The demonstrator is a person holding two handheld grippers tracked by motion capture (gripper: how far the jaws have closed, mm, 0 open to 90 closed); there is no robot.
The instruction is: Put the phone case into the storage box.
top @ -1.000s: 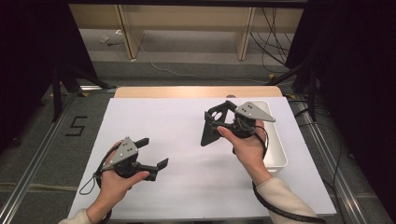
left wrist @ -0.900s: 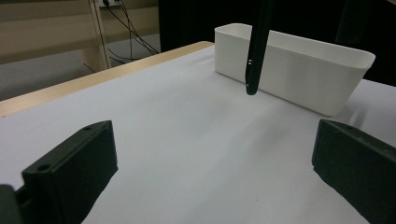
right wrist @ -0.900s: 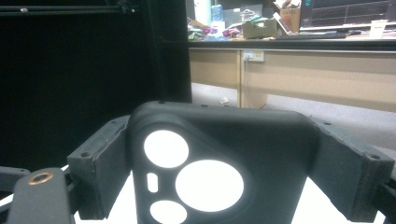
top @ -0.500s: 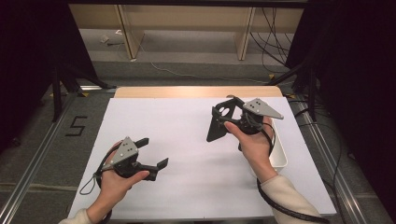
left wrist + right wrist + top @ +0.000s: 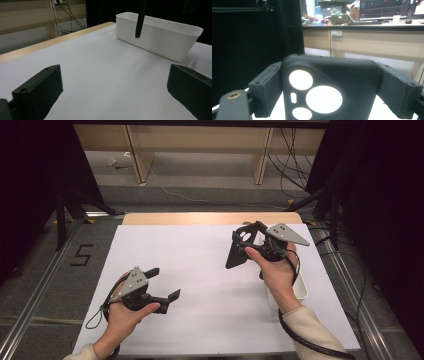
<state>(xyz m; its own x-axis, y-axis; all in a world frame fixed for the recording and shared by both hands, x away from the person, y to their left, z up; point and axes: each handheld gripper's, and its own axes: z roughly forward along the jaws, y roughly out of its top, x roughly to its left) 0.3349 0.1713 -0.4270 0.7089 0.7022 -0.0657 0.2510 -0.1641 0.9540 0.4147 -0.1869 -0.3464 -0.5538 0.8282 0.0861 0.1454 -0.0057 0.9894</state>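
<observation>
Right now the right gripper [image 5: 239,251] holds a black phone case [image 5: 235,255] up in the air, just to the left of the white bin [image 5: 301,292]. The bin sits on the white table [image 5: 200,270], partly hidden under the right hand [image 5: 277,270]. My guess is that the case should end up somewhere, maybe in the bin, so picking it up is done and putting it down is left. In the right gripper view the case [image 5: 329,87] sits between the two jaws, which are closed tight on its sides, camera holes facing us.

The left gripper [image 5: 164,282] rests low on the table, well to the left of the bin. Its jaws are spread wide, with nothing between them.
</observation>
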